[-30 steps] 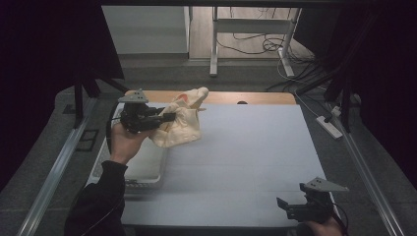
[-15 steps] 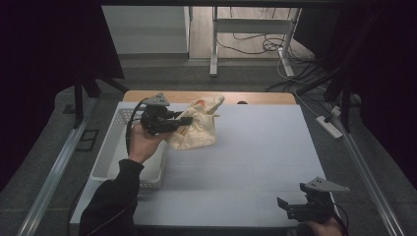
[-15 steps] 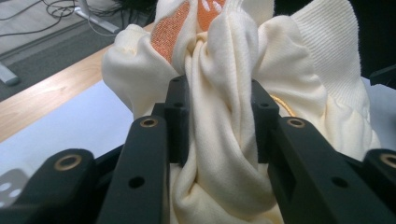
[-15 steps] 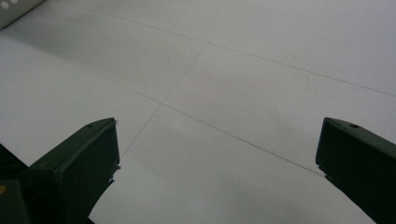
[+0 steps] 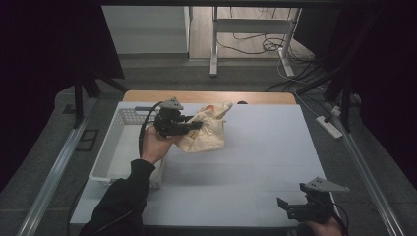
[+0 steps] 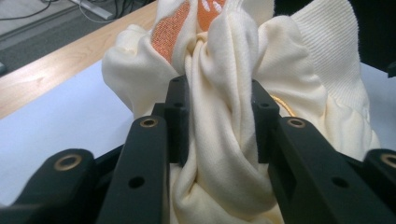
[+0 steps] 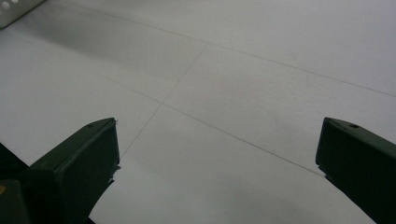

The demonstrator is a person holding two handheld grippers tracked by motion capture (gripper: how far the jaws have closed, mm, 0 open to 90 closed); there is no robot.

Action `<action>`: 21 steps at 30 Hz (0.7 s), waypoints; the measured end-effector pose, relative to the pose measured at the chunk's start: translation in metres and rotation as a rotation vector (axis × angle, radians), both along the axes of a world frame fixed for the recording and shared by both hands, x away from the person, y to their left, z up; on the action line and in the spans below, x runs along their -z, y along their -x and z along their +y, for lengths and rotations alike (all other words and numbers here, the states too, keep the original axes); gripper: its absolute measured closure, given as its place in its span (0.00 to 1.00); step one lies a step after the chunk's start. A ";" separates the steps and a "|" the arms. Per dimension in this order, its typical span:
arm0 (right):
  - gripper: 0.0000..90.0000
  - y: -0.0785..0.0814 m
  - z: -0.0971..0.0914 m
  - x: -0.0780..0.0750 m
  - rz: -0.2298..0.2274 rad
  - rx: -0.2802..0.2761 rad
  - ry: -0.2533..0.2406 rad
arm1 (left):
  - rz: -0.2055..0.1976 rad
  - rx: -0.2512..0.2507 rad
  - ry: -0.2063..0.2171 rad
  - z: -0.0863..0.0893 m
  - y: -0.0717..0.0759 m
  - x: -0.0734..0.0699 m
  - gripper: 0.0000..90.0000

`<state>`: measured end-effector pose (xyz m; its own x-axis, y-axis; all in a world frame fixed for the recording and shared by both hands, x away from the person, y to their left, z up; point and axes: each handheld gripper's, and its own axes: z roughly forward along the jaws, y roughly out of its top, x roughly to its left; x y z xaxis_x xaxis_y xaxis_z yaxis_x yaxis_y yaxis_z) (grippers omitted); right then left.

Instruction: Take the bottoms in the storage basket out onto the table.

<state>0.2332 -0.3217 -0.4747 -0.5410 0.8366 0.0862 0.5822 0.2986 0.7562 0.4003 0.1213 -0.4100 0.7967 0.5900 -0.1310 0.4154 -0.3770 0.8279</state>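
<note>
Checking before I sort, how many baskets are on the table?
1: a white basket at the table's left edge, beside the left gripper holding the garment.

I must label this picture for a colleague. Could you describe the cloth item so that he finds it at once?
On the white table, look right of the white basket, toward the far edge. There the left gripper clamps a bunched cream garment, the only soft thing, with an orange patch.

Lab recording booth: black curtains (image 5: 44, 59), aluminium rails (image 5: 54, 172), floor cables (image 5: 255, 44).
</note>
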 end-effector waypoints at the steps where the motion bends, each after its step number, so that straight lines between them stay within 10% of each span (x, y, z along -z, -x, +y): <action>1: 0.00 0.000 0.000 0.000 0.000 0.000 0.000 | 0.005 -0.001 -0.004 -0.004 -0.002 0.003 0.75; 21: 0.00 0.000 0.000 0.000 -0.002 -0.005 0.001 | 0.049 -0.013 -0.066 -0.039 -0.013 0.033 0.75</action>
<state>0.2330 -0.3216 -0.4748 -0.5456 0.8338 0.0840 0.5792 0.3027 0.7569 0.4129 0.0824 -0.4431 0.7826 0.6087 -0.1304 0.4600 -0.4243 0.7800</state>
